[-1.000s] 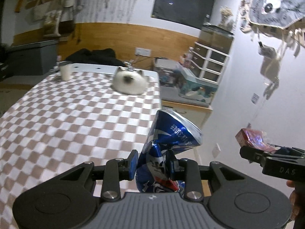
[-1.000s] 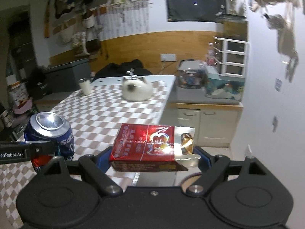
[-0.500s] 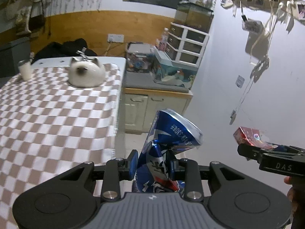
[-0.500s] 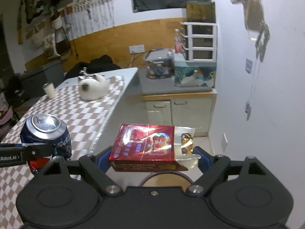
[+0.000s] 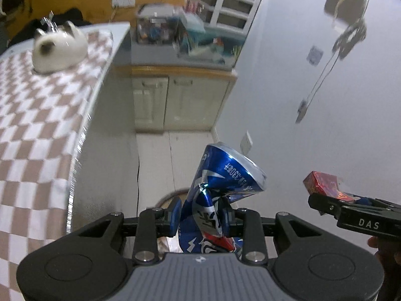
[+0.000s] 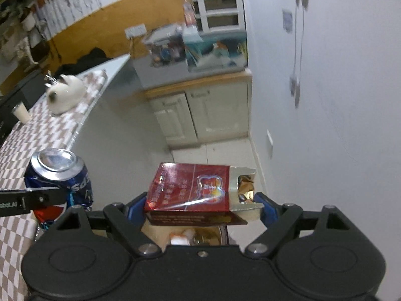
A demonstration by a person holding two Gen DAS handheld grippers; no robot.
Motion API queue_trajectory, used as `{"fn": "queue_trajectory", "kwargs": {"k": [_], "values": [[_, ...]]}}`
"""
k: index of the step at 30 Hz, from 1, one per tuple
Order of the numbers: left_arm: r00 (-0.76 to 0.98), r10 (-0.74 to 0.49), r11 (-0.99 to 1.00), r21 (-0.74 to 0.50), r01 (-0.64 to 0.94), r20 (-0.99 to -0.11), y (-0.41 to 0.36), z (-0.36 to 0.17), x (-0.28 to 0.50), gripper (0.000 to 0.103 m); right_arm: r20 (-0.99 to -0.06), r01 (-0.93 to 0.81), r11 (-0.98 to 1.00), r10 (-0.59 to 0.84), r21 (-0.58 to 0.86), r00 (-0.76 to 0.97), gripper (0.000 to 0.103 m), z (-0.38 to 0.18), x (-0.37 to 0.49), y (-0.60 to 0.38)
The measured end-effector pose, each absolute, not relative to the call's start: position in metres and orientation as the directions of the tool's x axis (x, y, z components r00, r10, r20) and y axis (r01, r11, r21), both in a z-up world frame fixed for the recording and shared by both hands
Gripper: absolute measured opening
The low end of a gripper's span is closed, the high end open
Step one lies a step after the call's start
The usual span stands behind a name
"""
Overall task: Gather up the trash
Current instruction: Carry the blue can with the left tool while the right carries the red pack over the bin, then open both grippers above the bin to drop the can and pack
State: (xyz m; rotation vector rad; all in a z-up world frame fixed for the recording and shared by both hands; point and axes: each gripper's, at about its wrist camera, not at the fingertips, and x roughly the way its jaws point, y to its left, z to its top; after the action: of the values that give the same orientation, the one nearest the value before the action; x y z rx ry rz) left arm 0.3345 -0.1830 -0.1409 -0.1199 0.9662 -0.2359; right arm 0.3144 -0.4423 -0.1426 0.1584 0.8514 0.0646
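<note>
My left gripper [image 5: 200, 217] is shut on a crushed blue drink can [image 5: 223, 183], squeezed at its dented waist and held past the table's edge, over the floor. The same can [image 6: 59, 175] shows at the left of the right wrist view. My right gripper [image 6: 198, 207] is shut on an opened red cigarette pack [image 6: 193, 188], gripped end to end, foil showing at its torn end. That pack [image 5: 323, 184] appears at the right of the left wrist view. Below both grippers a round bin [image 6: 200, 235] with scraps inside sits on the floor, mostly hidden.
The checkered table [image 5: 37, 115] lies to the left, with a white cat-shaped pot [image 5: 57, 49] and a pale cup [image 6: 21, 113] on it. A low cabinet [image 5: 175, 102] carrying a fish tank [image 5: 208, 45] stands ahead. The white wall [image 6: 325, 125] is close on the right.
Both grippers have swung right off the table and tipped downward, still holding the can and the pack. The floor, the cabinet and the bin have come into view.
</note>
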Motion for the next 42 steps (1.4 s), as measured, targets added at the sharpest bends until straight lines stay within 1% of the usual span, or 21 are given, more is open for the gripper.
{"fn": "queue_trajectory", "kwargs": {"k": [5,11,19,24,25,26,27,35,36,37,38,39,40,42], "values": [[0.471,-0.239,0.971,-0.202,0.128,-0.849,-0.187,-0.179,0.356,0.033,-0.804,0.023,0.977,0.159,0.21,0.572,0.088,-0.186,0.327,-0.441],[0.414,-0.245,0.969,-0.212,0.125,-0.877,-0.188,-0.217,0.383,0.033,-0.871,0.019,0.96,0.246,0.281,0.426,0.088,-0.251,0.35,-0.418],[0.371,-0.248,0.968,-0.217,0.125,-0.895,-0.183,-0.261,0.419,0.033,-0.901,0.019,0.934,0.339,0.357,0.272,0.088,-0.328,0.379,-0.379],[0.345,-0.256,0.966,-0.227,0.122,-0.903,-0.179,-0.28,0.441,0.033,-0.904,0.024,0.923,0.369,0.383,0.215,0.09,-0.354,0.388,-0.365],[0.338,-0.264,0.964,-0.237,0.12,-0.903,-0.179,-0.284,0.446,0.033,-0.903,0.03,0.919,0.38,0.394,0.198,0.093,-0.36,0.389,-0.363],[0.329,-0.273,0.962,-0.248,0.115,-0.904,-0.179,-0.289,0.45,0.033,-0.902,0.038,0.914,0.392,0.405,0.181,0.1,-0.364,0.389,-0.363],[0.319,-0.28,0.96,-0.258,0.111,-0.905,-0.18,-0.294,0.455,0.033,-0.902,0.044,0.911,0.398,0.41,0.17,0.102,-0.367,0.388,-0.364],[0.227,-0.347,0.937,-0.327,0.122,-0.91,-0.203,-0.328,0.472,0.034,-0.91,0.058,0.918,0.378,0.392,0.168,0.103,-0.373,0.39,-0.375],[0.22,-0.345,0.938,-0.325,0.123,-0.913,-0.206,-0.332,0.473,0.035,-0.911,0.06,0.919,0.375,0.389,0.17,0.103,-0.373,0.39,-0.377],[0.21,-0.342,0.939,-0.323,0.12,-0.916,-0.209,-0.337,0.474,0.04,-0.912,0.061,0.92,0.372,0.387,0.174,0.103,-0.373,0.39,-0.38],[0.201,-0.337,0.941,-0.32,0.113,-0.92,-0.21,-0.342,0.475,0.056,-0.912,0.062,0.921,0.369,0.385,0.179,0.103,-0.373,0.39,-0.383],[0.196,-0.329,0.944,-0.313,0.107,-0.924,-0.21,-0.346,0.474,0.077,-0.912,0.064,0.922,0.366,0.382,0.184,0.103,-0.371,0.39,-0.385],[0.192,-0.31,0.95,-0.296,0.102,-0.931,-0.211,-0.35,0.474,0.082,-0.913,0.066,0.923,0.362,0.38,0.187,0.103,-0.37,0.39,-0.387],[0.184,-0.282,0.958,-0.266,0.109,-0.941,-0.211,-0.355,0.472,0.083,-0.915,0.067,0.925,0.356,0.374,0.192,0.103,-0.371,0.389,-0.391]]}}
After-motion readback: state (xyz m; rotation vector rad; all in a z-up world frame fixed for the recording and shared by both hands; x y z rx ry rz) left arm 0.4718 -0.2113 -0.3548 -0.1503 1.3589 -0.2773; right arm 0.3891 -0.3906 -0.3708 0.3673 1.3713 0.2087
